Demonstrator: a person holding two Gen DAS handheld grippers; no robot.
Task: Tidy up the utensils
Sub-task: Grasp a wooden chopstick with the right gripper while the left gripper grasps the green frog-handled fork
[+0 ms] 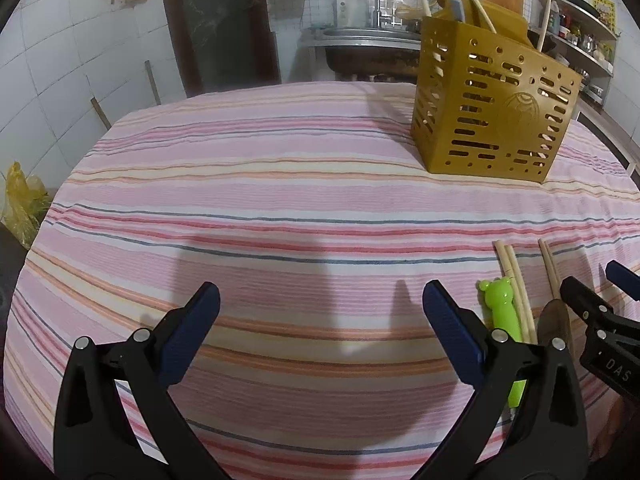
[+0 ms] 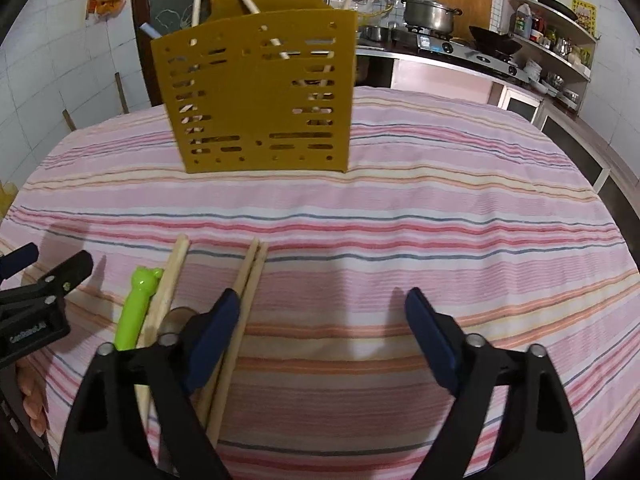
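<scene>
Hovering right gripper (image 2: 320, 316), jaws spread, empty, beside chopsticks (image 2: 248, 280); off-centre closing risking knocking them off worktop (image 2: 440, 220).

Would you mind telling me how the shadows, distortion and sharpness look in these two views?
Left wrist view: fisheye bends the striped tablecloth; the left gripper casts soft shadows ahead. Right wrist view: same bending; the yellow utensil holder looks slightly blurred, dark corners.

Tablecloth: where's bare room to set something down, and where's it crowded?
Free: the wide striped tablecloth left of the yellow utensil caddy, and the stretch right of the right gripper. Crowded: between the grippers, where chopsticks, a green frog-handled utensil and the left gripper sit close.
</scene>
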